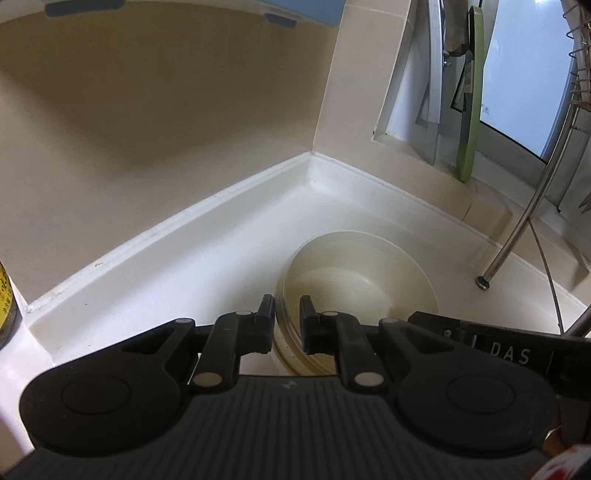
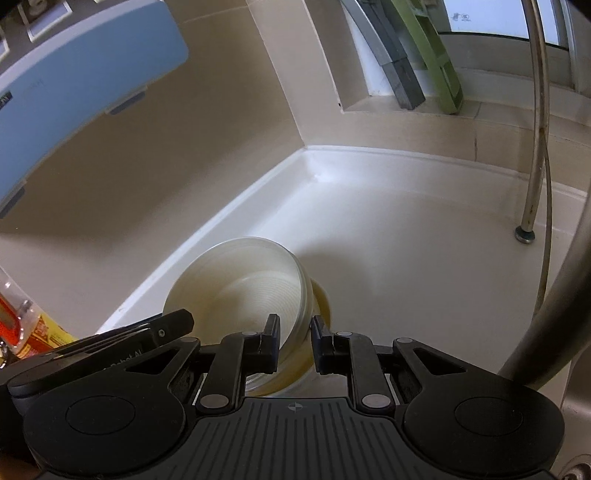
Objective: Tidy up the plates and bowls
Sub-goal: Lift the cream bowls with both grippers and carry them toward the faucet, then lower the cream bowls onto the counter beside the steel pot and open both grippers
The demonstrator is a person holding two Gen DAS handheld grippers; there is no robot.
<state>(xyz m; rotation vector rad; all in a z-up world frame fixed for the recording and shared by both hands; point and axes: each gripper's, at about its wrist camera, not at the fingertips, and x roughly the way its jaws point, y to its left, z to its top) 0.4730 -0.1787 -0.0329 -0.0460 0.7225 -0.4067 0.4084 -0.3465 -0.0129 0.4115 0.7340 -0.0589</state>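
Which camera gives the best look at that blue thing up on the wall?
The right wrist view: the blue box fills its upper left corner, showing its face and underside. The left wrist view catches only a thin strip of its bottom edge at the top of the picture.

Each gripper is black plastic, the left gripper (image 1: 287, 320) and the right gripper (image 2: 294, 341) alike. Each has two big round discs at the sides, bent link arms with small silver pins at the joints, and two flat black fingers (image 1: 266, 323) at the front. Between the discs sits a dark grey ridged plate (image 2: 295, 439) with a tiny cross mark, and white letters show on one gripper's side in each view, "DAS" and "Robot AI".
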